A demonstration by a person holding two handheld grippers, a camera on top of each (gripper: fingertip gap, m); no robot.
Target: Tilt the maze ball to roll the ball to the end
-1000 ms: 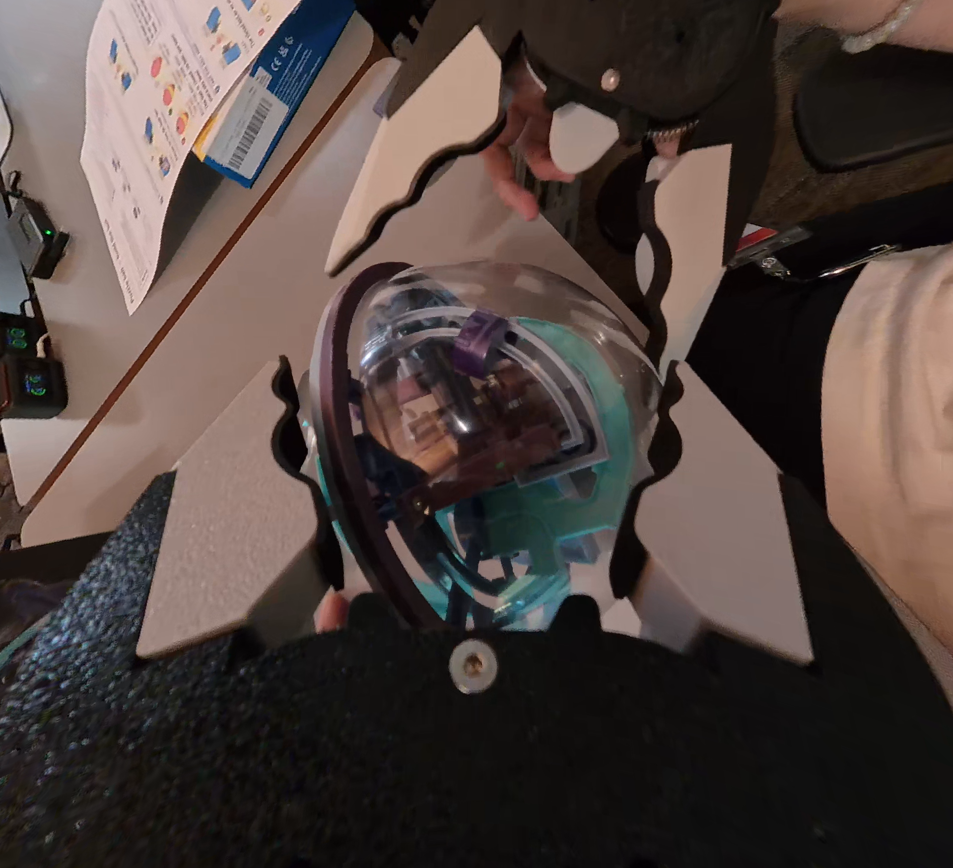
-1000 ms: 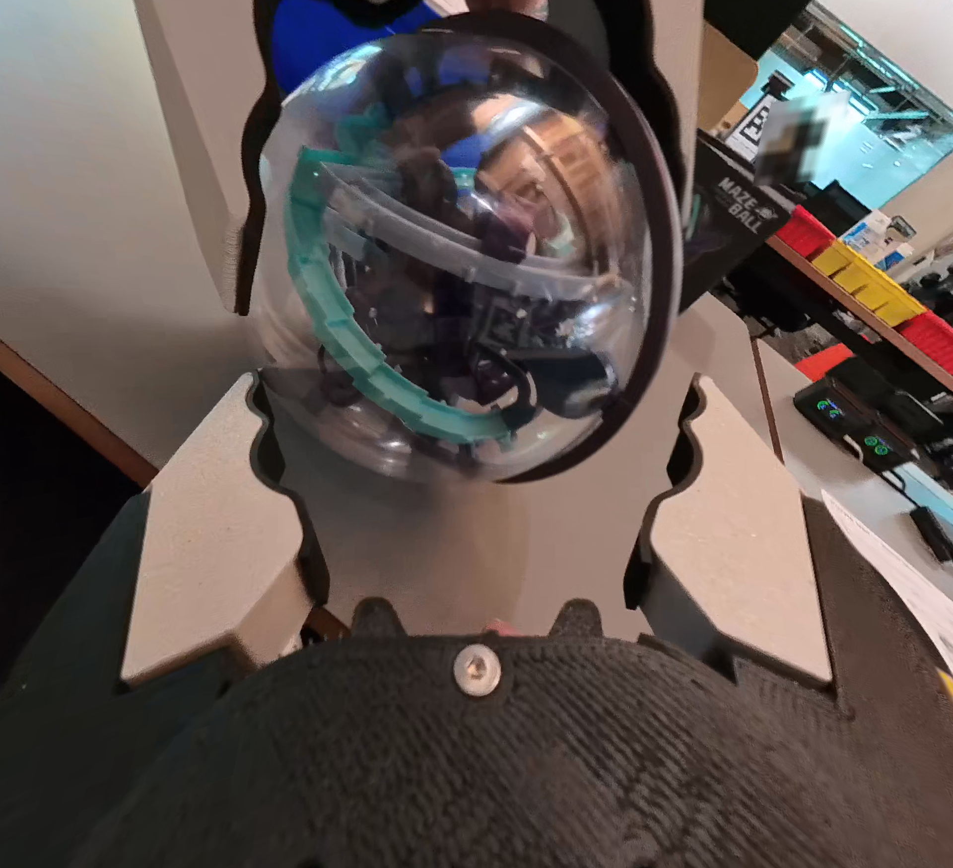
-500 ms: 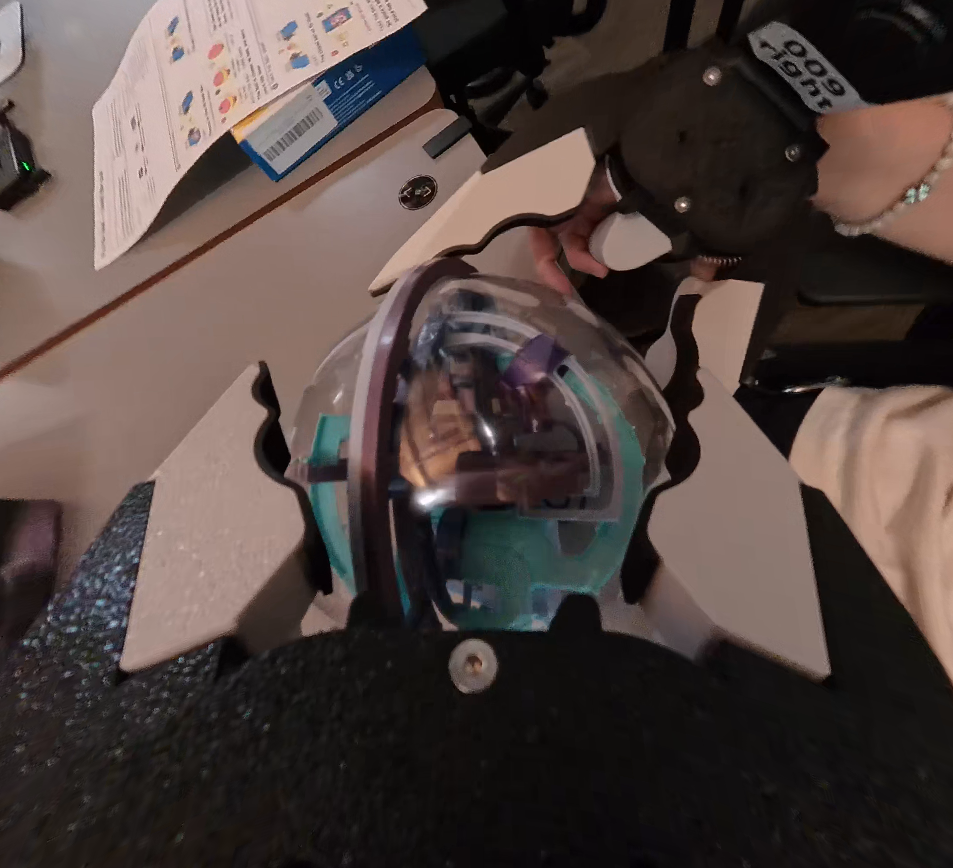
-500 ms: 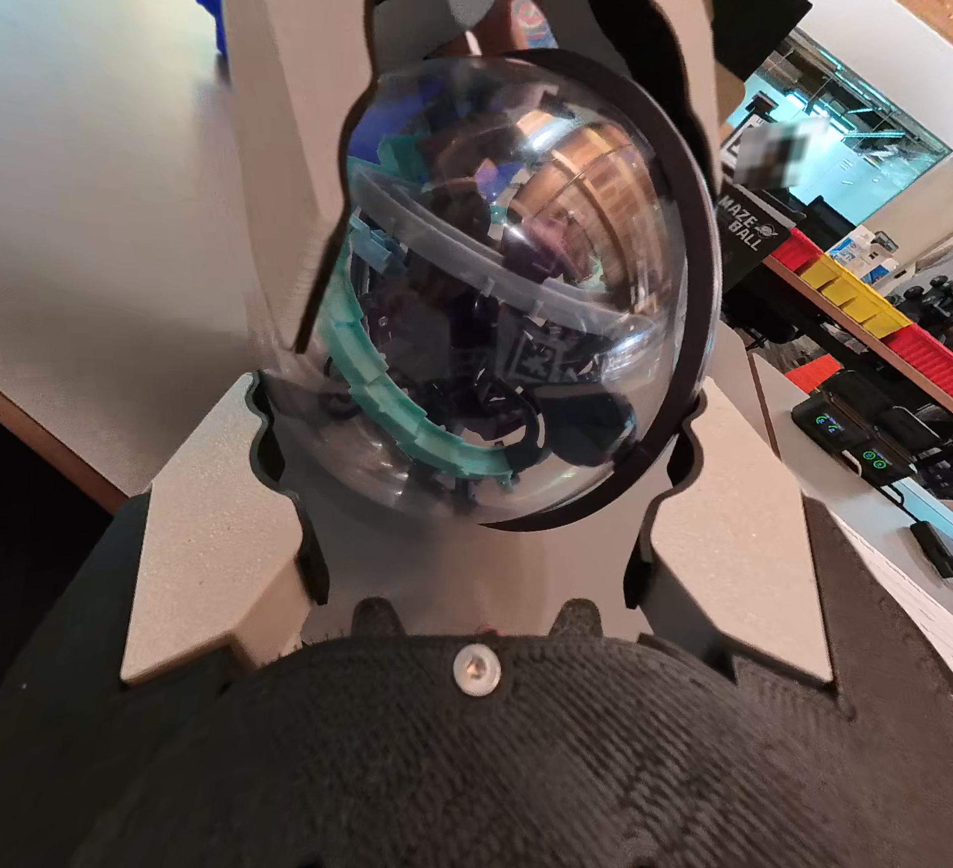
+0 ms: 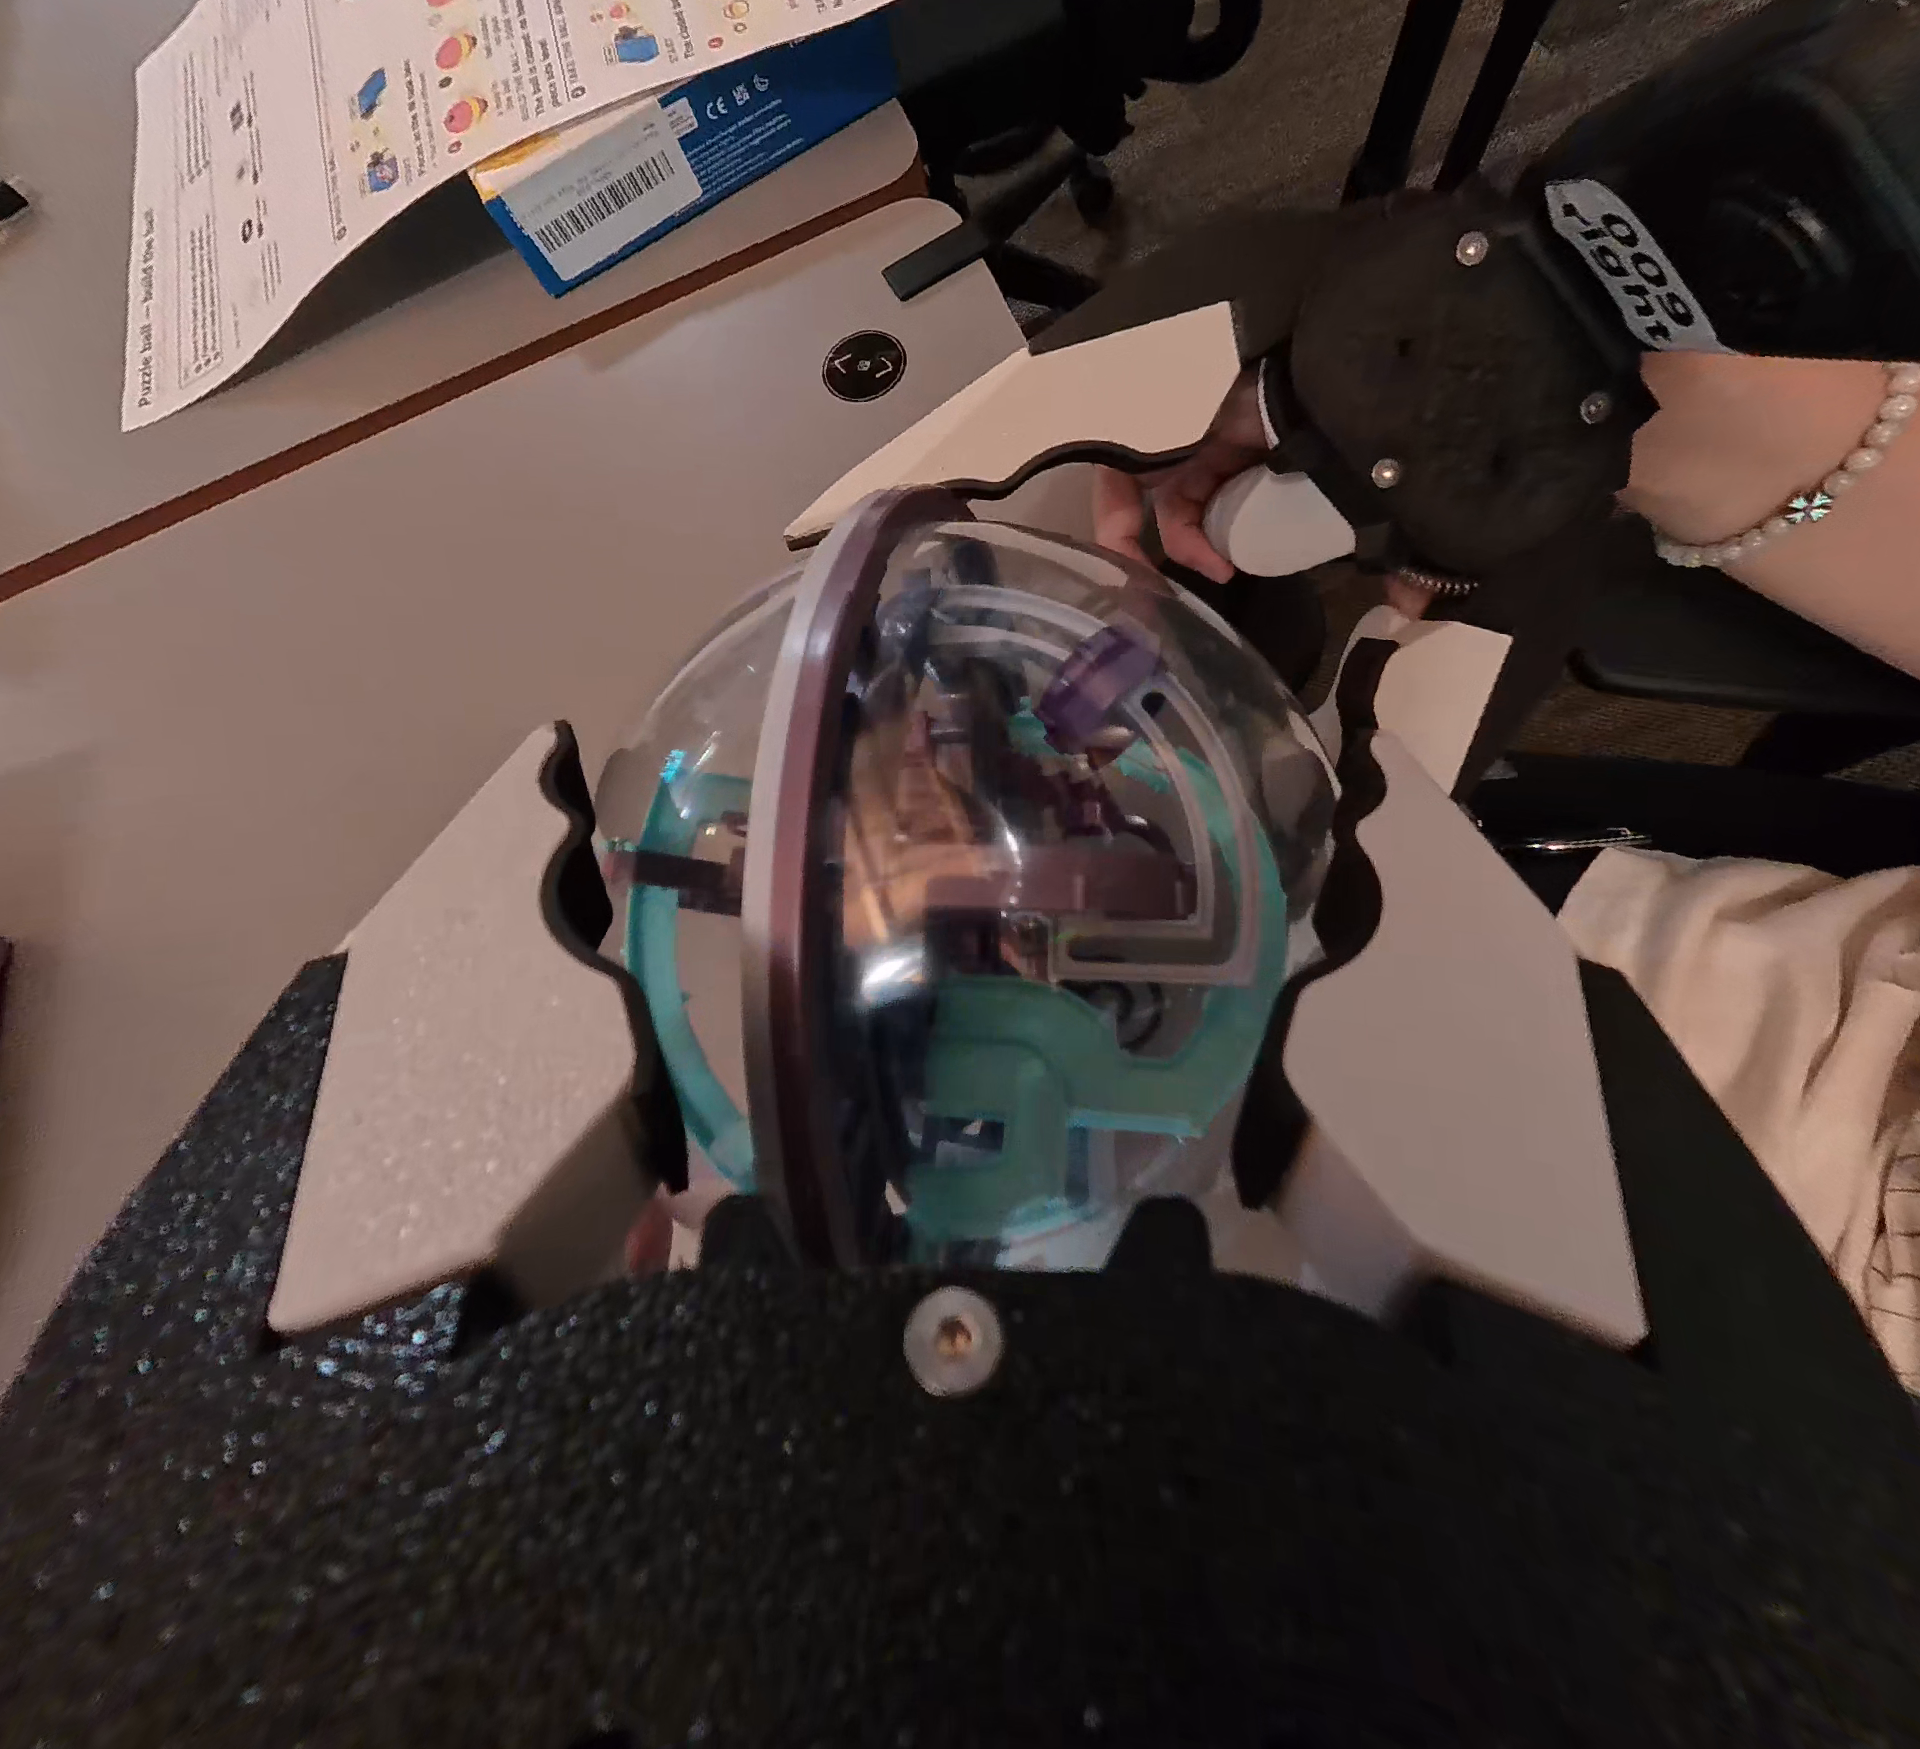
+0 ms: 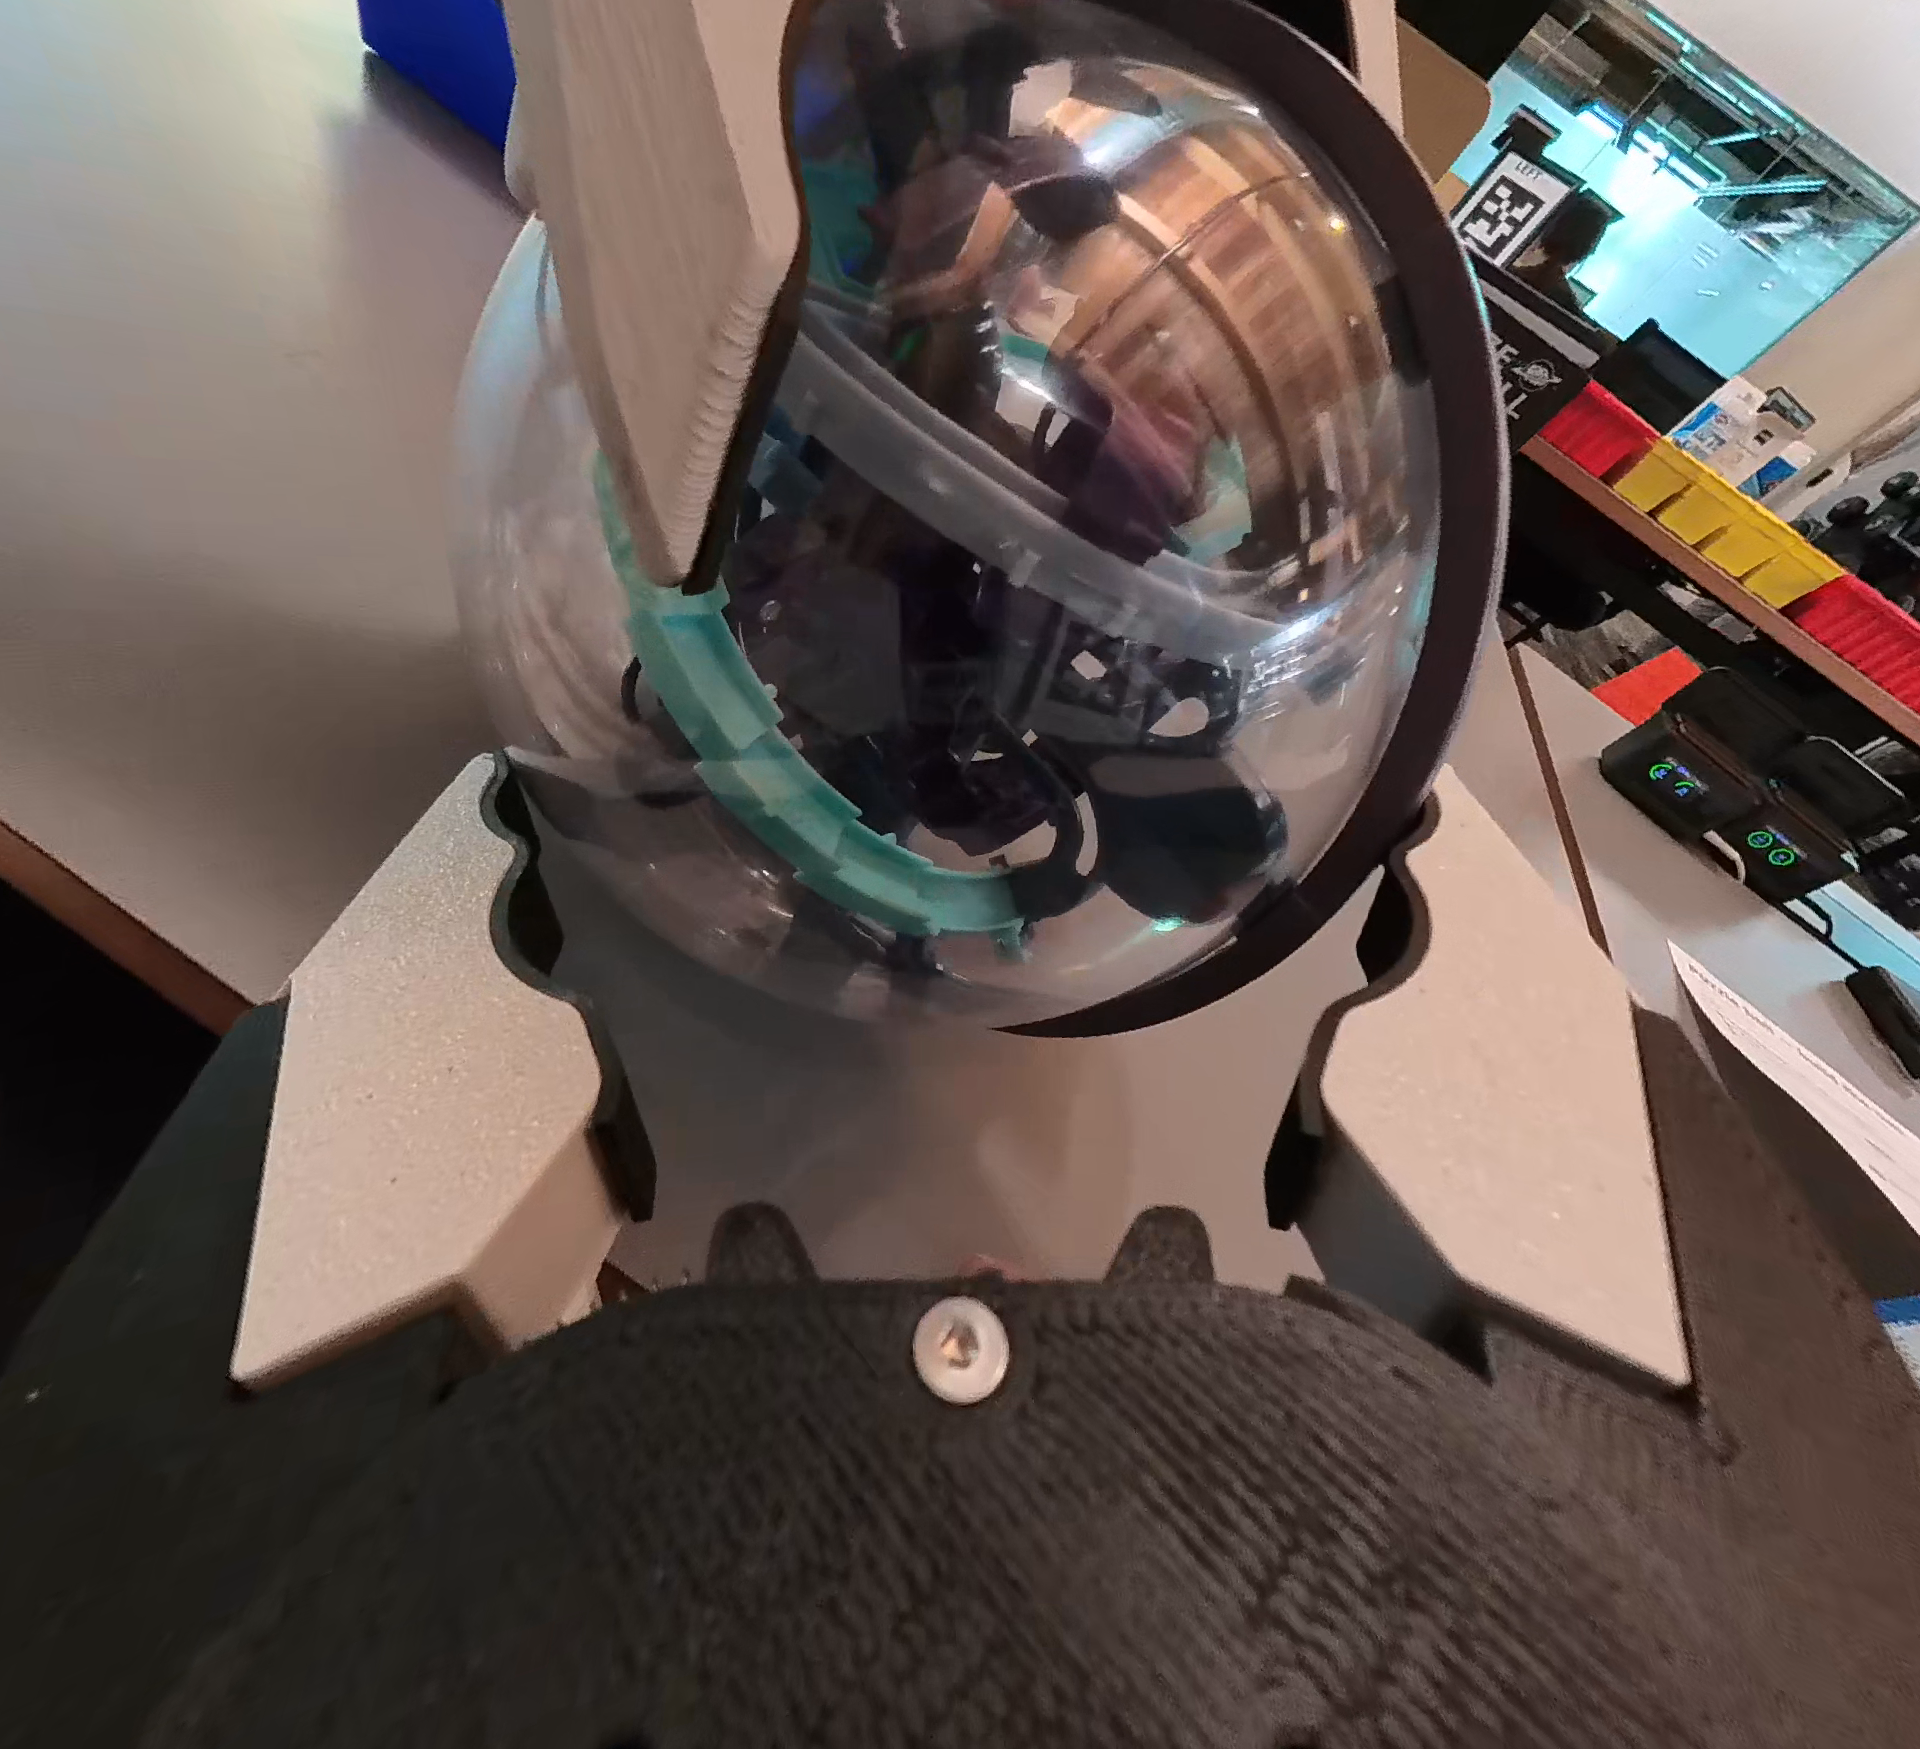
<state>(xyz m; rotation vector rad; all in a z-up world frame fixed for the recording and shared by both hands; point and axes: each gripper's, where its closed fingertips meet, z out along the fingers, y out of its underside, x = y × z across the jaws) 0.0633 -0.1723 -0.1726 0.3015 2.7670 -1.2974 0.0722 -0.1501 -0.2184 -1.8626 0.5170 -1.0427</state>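
The maze ball (image 5: 987, 868) is a clear sphere with a dark ring around it and teal, grey and purple tracks inside. My left gripper (image 5: 961, 764) is shut on it, one finger on each side, above the table edge. In the right wrist view the maze ball (image 6: 987, 504) fills the frame. My right gripper (image 6: 951, 806) stands wide open with its fingertips against the ball's near side. One left finger (image 6: 665, 245) lies across the ball. The right gripper also shows in the left wrist view (image 5: 1091, 598), behind the ball. I cannot make out the small ball inside.
A printed instruction sheet (image 5: 468, 68) lies over a blue box (image 5: 727, 141) on the grey table (image 5: 312, 608). Chair legs and carpet lie beyond the table edge. A hand with a bead bracelet (image 5: 1766, 494) holds the right gripper. Chargers (image 6: 1714, 795) and coloured bins (image 6: 1714, 515) are at right.
The ball has been turned: its dark ring moved from the left side toward the middle in the left wrist view. It came closer to the right gripper, now between its fingertips.
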